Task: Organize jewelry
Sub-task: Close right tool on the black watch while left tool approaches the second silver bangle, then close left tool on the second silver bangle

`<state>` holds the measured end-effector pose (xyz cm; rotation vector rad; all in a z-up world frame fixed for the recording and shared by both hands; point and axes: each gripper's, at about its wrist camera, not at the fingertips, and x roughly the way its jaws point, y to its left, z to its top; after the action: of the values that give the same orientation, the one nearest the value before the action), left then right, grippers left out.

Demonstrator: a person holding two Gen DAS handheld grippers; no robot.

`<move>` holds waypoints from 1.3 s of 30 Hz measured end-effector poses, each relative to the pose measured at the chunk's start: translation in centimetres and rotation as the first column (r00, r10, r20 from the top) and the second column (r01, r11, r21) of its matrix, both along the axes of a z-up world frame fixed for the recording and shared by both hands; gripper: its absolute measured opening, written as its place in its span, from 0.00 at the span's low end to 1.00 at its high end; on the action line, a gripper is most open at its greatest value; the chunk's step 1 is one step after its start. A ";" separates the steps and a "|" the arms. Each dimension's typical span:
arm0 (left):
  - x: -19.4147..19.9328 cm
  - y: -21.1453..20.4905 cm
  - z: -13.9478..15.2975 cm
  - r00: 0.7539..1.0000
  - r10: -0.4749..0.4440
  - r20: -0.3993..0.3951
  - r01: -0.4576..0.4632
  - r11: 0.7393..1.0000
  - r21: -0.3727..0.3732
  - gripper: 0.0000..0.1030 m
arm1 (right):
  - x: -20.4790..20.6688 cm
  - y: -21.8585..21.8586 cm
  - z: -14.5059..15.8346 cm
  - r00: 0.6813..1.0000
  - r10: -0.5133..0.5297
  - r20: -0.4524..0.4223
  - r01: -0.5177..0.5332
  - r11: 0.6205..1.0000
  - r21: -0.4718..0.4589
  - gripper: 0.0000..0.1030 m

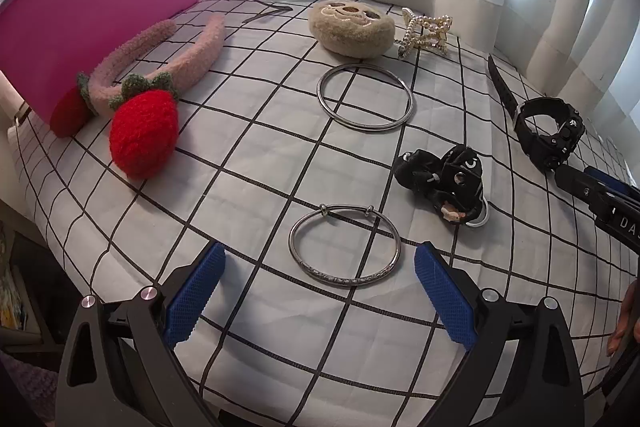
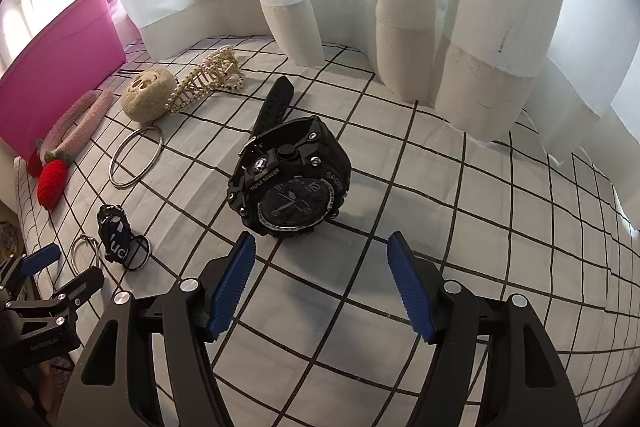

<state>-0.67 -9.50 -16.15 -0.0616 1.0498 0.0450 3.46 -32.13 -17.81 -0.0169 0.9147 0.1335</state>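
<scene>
My left gripper (image 1: 320, 291) is open and empty, with a silver engraved bangle (image 1: 344, 245) lying just ahead between its blue pads. A plain silver bangle (image 1: 365, 95) lies farther off. My right gripper (image 2: 320, 287) is open and empty, just short of a black sport watch (image 2: 290, 183) lying on its side. The watch also shows at the right of the left wrist view (image 1: 546, 131). A black hair tie (image 1: 444, 183), a pearl hair claw (image 1: 426, 33), a beige plush clip (image 1: 350, 27) and a pink strawberry headband (image 1: 160, 67) lie on the checked cloth.
A pink box (image 1: 100, 15) stands at the back left. White curtains (image 2: 400, 7) hang along the back edge of the checked cloth (image 2: 440, 207). Dark hairpins (image 1: 268, 13) lie near the box. The table edge drops off at the left.
</scene>
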 end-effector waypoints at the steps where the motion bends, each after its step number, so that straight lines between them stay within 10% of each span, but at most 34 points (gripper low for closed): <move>1: 0.0 -0.1 0.0 1.000 -0.001 0.000 0.001 1.000 0.004 0.91 | 0.0 0.2 0.1 1.000 0.011 0.006 -0.011 1.000 -0.005 0.64; 27: -0.2 -1.3 -0.5 0.994 0.030 0.103 -0.034 0.999 0.041 0.94 | 4.3 2.4 -1.4 0.997 0.063 0.044 -0.060 0.996 -0.062 0.67; 39: -1.5 -2.8 0.1 0.987 -0.070 0.145 0.065 0.997 0.038 0.53 | 4.0 2.9 -1.5 0.993 0.087 0.076 -0.080 0.993 -0.086 0.66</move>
<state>-2.20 -12.25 -16.06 0.0008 0.9031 -0.0032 7.49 -29.19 -19.31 -0.1364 0.8397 0.1714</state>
